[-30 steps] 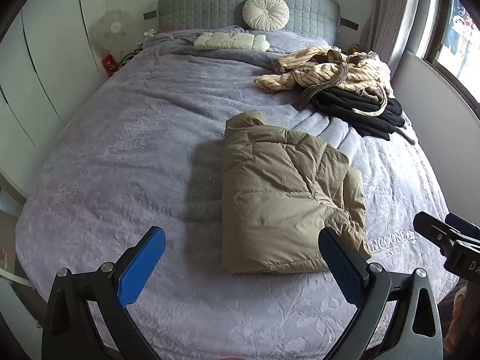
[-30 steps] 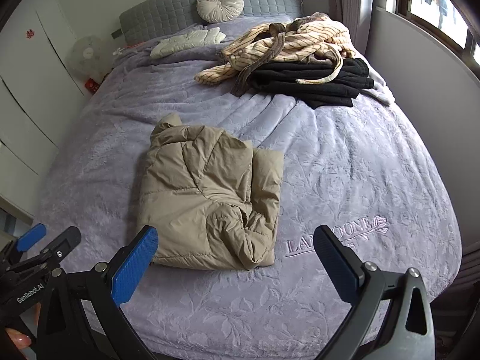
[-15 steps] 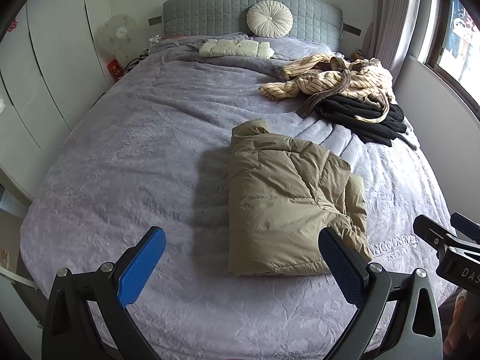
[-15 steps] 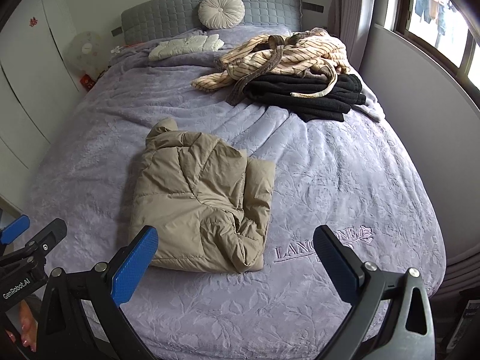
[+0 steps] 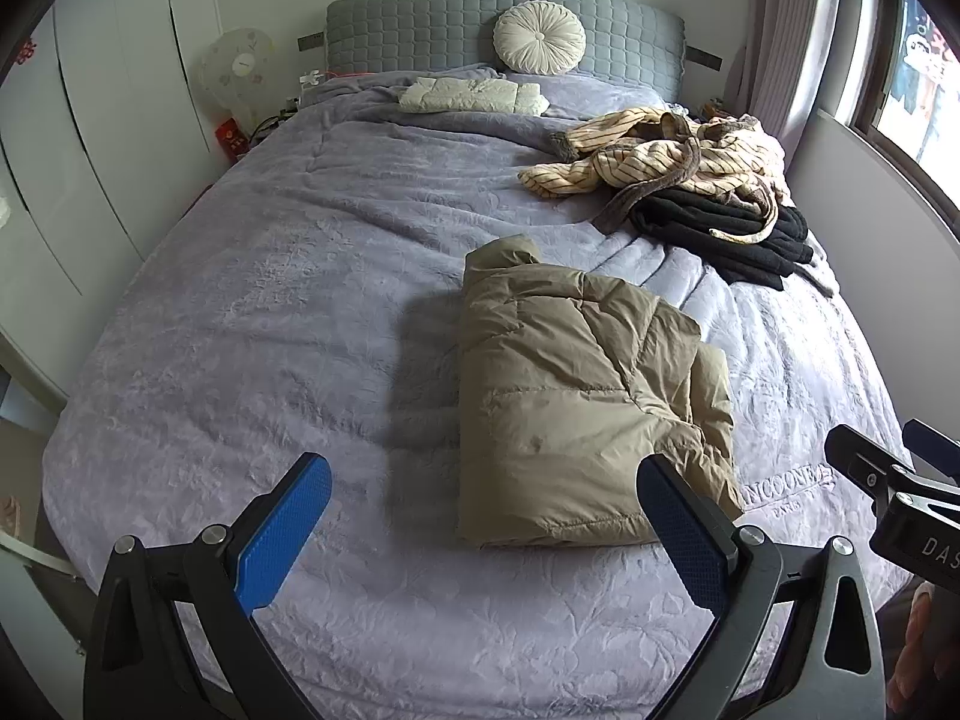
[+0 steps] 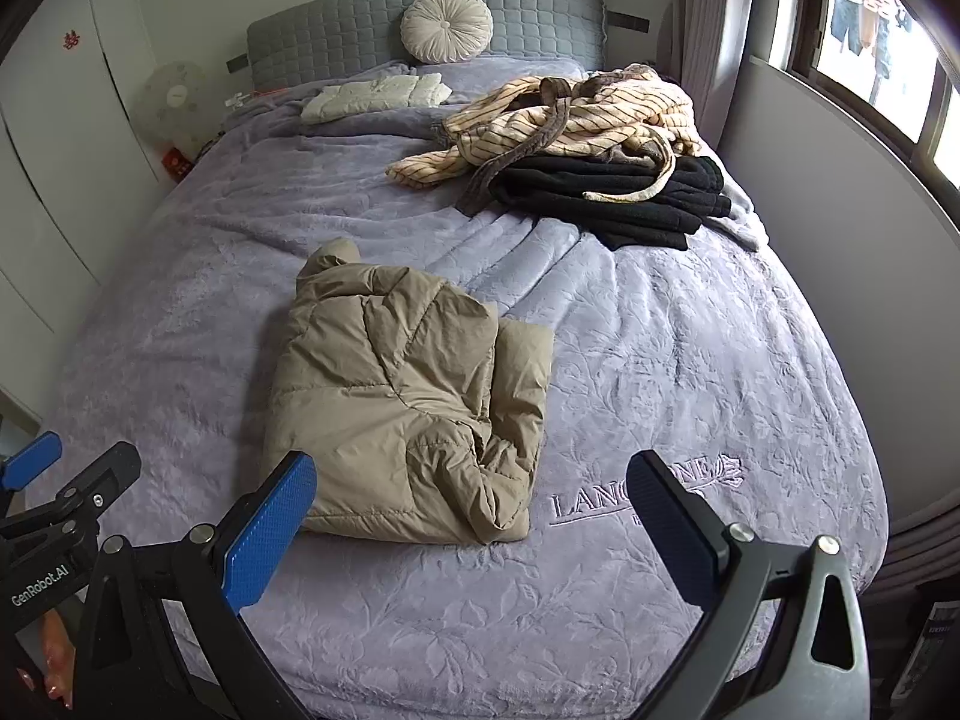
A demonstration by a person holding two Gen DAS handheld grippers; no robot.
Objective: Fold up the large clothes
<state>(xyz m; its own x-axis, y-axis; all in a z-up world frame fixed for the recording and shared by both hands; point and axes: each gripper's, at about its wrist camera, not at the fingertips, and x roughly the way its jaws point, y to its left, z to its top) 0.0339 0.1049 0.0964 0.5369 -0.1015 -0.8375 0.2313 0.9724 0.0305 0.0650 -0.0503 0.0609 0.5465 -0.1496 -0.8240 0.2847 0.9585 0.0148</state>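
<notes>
Sitting folded up in a chunky bundle mid-bed, the tan puffer jacket (image 5: 576, 396) rests on the lavender bedspread (image 5: 270, 312). Far right there's a striped robe (image 5: 660, 156) piled on black clothes (image 5: 732, 234). Both the left gripper (image 5: 480, 534) and right gripper (image 6: 474, 528) hover near the bed's near edge, jaws spread wide, holding nothing.
</notes>
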